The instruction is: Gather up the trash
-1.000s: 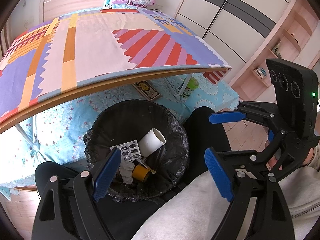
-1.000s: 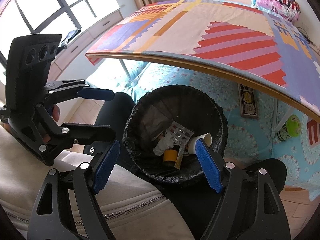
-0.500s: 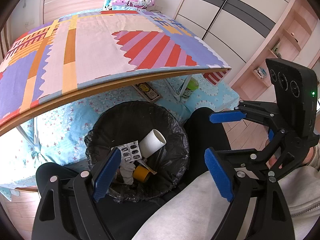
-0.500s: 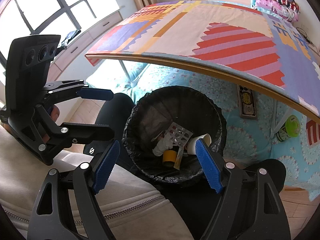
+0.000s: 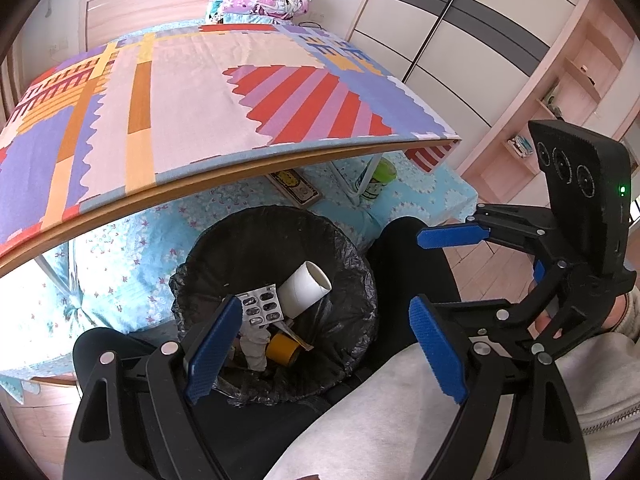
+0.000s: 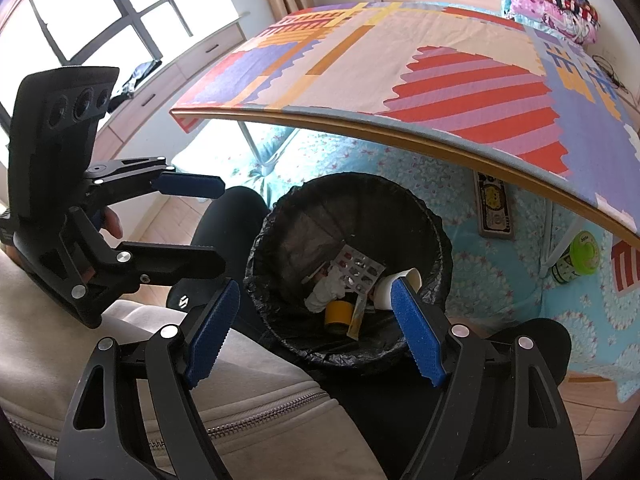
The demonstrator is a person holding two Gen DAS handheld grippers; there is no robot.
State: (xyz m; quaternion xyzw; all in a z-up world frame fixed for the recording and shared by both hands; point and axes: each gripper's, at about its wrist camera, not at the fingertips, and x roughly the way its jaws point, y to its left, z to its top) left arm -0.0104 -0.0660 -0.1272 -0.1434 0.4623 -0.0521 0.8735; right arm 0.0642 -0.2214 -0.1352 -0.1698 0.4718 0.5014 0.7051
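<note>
Left wrist view looked down between the left gripper (image 5: 326, 350), its jaws spread wide with nothing between them, onto a black-lined trash bin (image 5: 352, 256) standing on the floor between the person's knees, below the edge of the patterned desk (image 5: 192, 92). Inside the bin lay a white paper cup (image 5: 304, 290), a blister pack (image 5: 260, 306), a yellow tape roll (image 5: 282, 350) and a crumpled tissue (image 5: 256, 346). From the right wrist view, the right gripper (image 6: 314, 332) likewise had its jaws spread and empty above the bin.
</note>
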